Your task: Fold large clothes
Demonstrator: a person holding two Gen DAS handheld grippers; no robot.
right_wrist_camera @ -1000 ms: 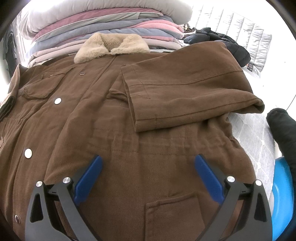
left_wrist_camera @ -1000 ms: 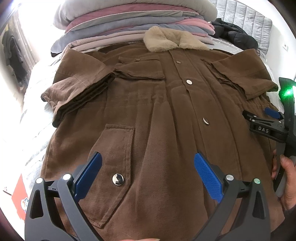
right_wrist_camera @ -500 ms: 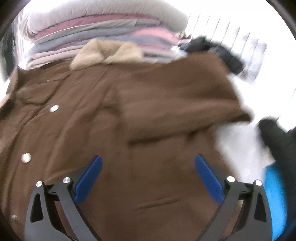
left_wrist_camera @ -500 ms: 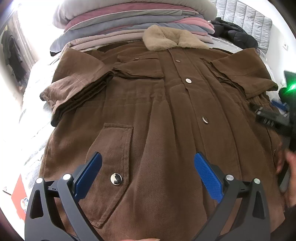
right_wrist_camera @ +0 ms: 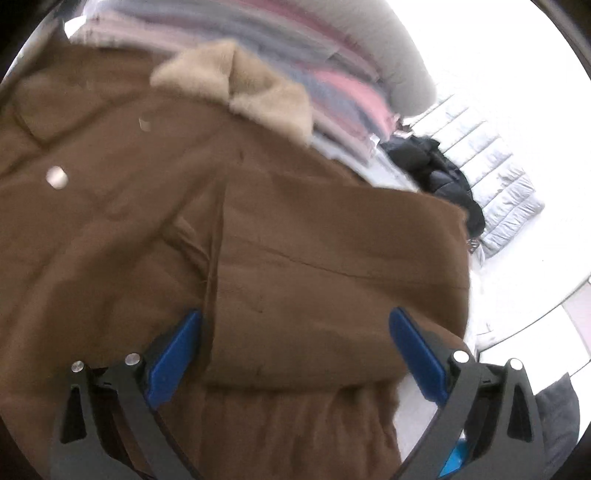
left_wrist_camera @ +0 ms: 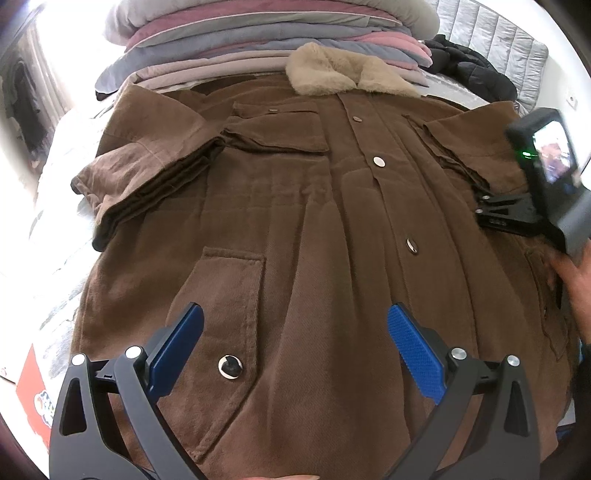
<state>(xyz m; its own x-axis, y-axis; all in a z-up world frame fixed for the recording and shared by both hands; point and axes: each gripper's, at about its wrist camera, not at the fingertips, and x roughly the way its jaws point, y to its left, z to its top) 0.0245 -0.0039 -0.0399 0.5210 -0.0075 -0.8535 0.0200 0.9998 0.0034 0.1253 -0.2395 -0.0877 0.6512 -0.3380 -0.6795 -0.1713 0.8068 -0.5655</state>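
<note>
Behind brown coat (left_wrist_camera: 295, 221): stacked bedding (left_wrist_camera: 258, 33), black jacket (left_wrist_camera: 469, 70). Left gripper (left_wrist_camera: 295, 332) and right gripper (right_wrist_camera: 295, 336) fingers wide, empty.

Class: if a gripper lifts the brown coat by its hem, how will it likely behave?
The coat would probably drape and sag, since its cloth lies in soft folds. It looks thick, with a fleece collar, so likely heavy. The folded sleeves may slide open. Both the left gripper and right gripper are open.
</note>
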